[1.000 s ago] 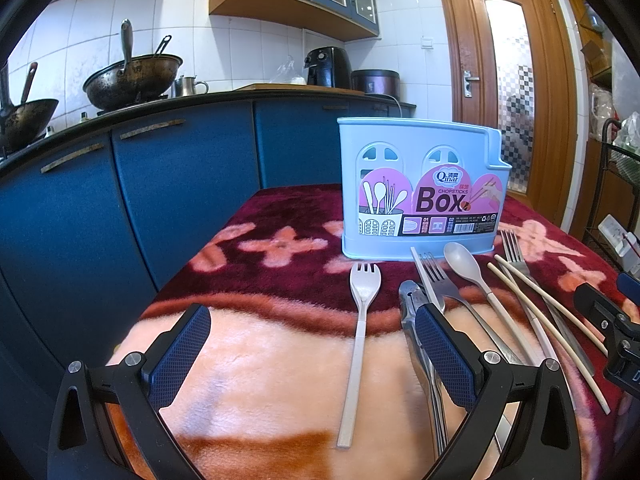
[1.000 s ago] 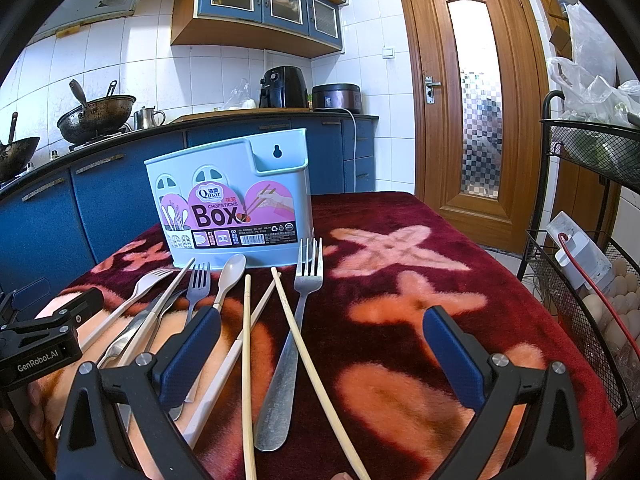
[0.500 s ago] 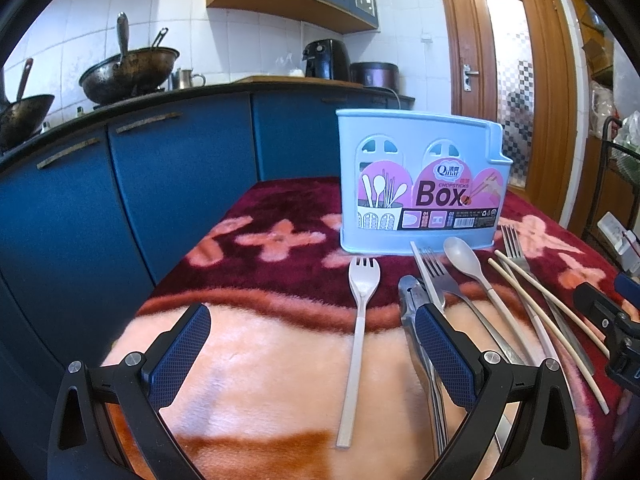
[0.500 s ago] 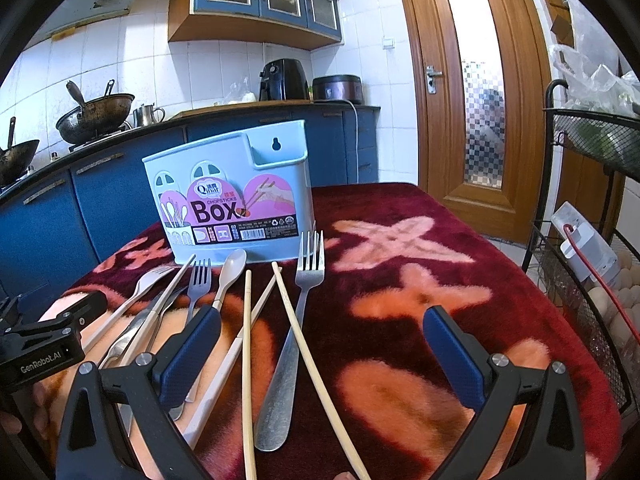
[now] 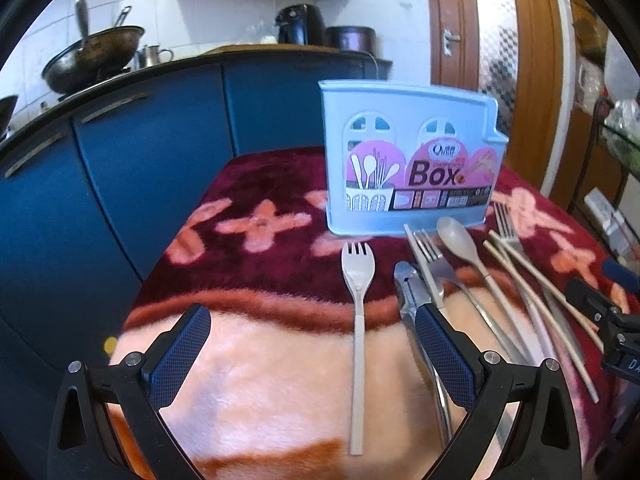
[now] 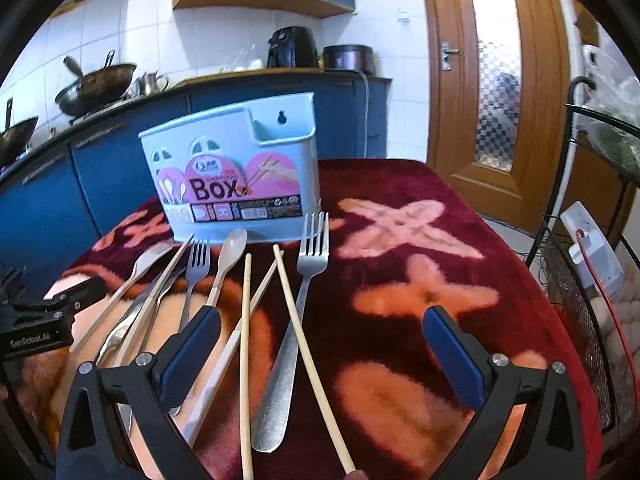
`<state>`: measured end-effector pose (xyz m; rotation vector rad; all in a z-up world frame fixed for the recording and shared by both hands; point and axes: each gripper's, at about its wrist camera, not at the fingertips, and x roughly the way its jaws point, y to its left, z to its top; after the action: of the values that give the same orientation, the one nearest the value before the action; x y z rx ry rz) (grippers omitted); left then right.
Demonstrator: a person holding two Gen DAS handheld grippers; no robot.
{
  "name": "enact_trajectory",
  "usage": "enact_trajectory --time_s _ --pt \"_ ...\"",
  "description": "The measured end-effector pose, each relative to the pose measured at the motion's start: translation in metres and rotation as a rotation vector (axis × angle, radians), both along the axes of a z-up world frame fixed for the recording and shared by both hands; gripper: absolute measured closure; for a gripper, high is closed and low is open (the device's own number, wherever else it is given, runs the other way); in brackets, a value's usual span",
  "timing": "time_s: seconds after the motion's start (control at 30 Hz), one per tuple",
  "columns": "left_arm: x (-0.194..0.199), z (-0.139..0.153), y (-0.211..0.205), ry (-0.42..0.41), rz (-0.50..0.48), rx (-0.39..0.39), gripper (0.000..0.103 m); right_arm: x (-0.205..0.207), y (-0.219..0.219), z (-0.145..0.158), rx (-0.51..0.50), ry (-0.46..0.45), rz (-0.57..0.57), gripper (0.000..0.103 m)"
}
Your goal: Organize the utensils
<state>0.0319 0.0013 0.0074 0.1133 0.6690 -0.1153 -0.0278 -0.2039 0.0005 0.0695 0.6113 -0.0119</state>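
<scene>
My left fingers (image 5: 312, 354) are spread wide and hold nothing, low over the blanket-covered surface (image 5: 256, 380), with the beige fork (image 5: 357, 300) lying between them. My right fingers (image 6: 320, 350) are also apart and empty, above the chopsticks (image 6: 294, 304) and metal fork (image 6: 298, 308). The pale blue utensil box (image 6: 236, 172) stands upright just beyond the utensils' tips.

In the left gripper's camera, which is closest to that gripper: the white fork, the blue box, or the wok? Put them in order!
1. White fork: lies between the left gripper's open fingers.
2. Blue box: stands beyond the fork's tines.
3. Wok: far back left, on the counter.
</scene>
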Motion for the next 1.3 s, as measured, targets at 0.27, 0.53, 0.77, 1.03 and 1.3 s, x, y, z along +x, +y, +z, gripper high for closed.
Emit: enact_trajectory --time_s 0.27,0.53,0.77,1.03,1.3 --pt "0.019 -0.008 -0.002 0.108 -0.05 0.016 0.026 0.014 -0.012 0.002 0.003 0.114 0.052 0.029" --pt "0.034 -0.019 -0.002 0.196 -0.069 -0.016 0.04 0.031 -0.003 -0.003 -0.039 0.227 0.137 0.055" --pt "0.042 -0.019 -0.007 0.221 -0.093 0.009 0.047 0.048 0.008 -0.004 -0.086 0.276 0.179 0.074" --pt "0.05 -0.018 -0.01 0.259 -0.13 -0.011 0.071 0.063 0.015 -0.004 -0.101 0.334 0.233 0.091" --pt "0.052 -0.014 -0.013 0.294 -0.151 -0.071 0.097 0.063 0.005 0.005 -0.009 0.349 0.236 0.097"
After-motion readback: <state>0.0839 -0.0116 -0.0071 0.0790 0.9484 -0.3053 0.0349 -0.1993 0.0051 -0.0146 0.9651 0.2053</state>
